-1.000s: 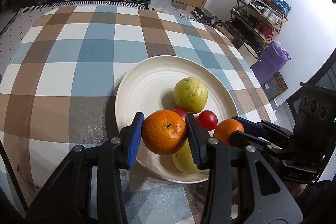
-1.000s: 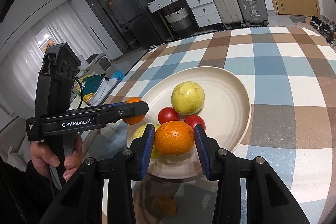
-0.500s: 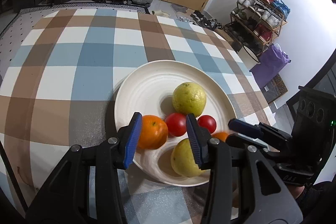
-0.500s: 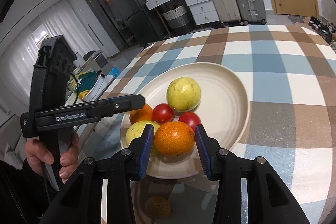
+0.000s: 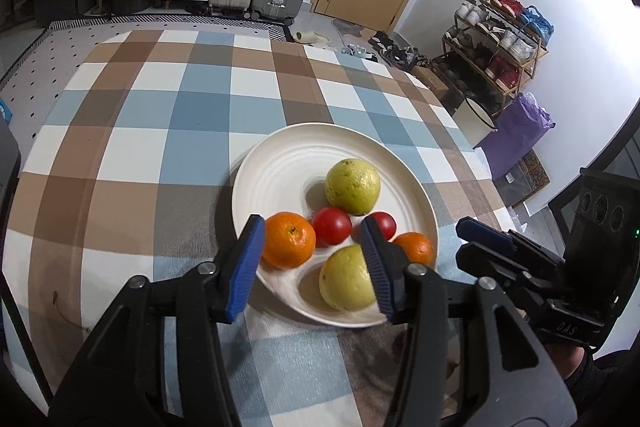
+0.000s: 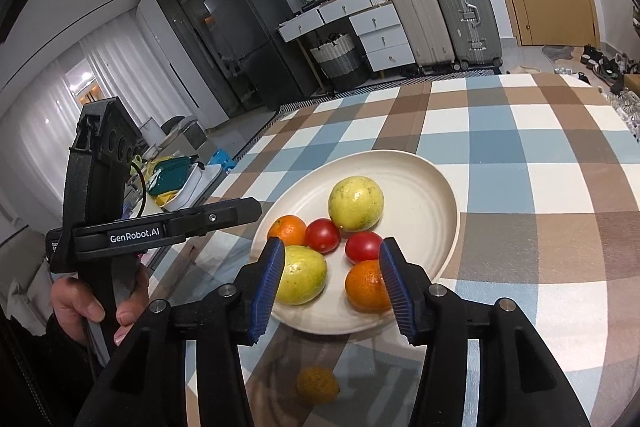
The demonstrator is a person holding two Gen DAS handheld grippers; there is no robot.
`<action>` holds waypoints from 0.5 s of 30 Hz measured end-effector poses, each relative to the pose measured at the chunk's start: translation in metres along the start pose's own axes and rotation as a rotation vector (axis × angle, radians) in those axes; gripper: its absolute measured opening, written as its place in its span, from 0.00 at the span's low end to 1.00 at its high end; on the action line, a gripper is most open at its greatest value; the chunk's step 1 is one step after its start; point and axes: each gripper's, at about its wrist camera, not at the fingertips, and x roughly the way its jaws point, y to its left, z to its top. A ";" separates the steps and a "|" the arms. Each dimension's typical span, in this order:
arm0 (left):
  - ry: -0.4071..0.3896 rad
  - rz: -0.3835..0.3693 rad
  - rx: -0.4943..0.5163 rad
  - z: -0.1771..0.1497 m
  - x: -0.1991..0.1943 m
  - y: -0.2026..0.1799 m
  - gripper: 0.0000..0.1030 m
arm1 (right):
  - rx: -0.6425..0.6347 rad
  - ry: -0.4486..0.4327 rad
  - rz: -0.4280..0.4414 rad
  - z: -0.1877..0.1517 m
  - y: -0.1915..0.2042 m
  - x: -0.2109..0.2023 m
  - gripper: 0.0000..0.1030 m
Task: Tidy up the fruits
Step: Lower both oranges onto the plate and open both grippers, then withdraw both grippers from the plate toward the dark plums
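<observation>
Both mandarins have left the tongs since a second back: then each gripper was clamped on one above the plate, now both fruits sit on it and I have both sets of jaws spread with nothing between them.

Left gripper [image 5: 314, 267] is drawn back at the near rim of the white plate [image 5: 280, 163]. Its mandarin [image 5: 289, 245] lies just ahead, hard by the left blue pad, touching or nearly touching a red tomato [image 5: 332, 225] to its right.

Right gripper [image 6: 330, 285] is likewise wide. Its mandarin [image 6: 366, 291] lies just ahead, tucked against the inside of the right-hand pad; whether they touch I can't make out. A yellow-green guava [image 6: 302, 279] lies ahead-left of those tongs, a second tomato [image 6: 363, 246] and a rounder guava [image 6: 355, 203] further forward.

What the next pick turns on: a small yellowish fruit [image 6: 318, 385], blurred, lies off the plate, below and behind the right tongs. Right hand is plainly nearer. Roundish, no long axis to mind.
</observation>
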 end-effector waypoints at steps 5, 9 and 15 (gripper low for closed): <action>-0.018 0.014 -0.004 -0.009 -0.017 -0.005 0.61 | -0.009 -0.019 -0.010 -0.002 0.006 -0.013 0.50; -0.045 0.031 -0.015 -0.018 -0.034 -0.008 0.68 | -0.015 -0.047 -0.017 -0.006 0.011 -0.026 0.62; -0.069 0.050 -0.019 -0.029 -0.054 -0.011 0.79 | -0.023 -0.080 -0.025 -0.012 0.019 -0.045 0.68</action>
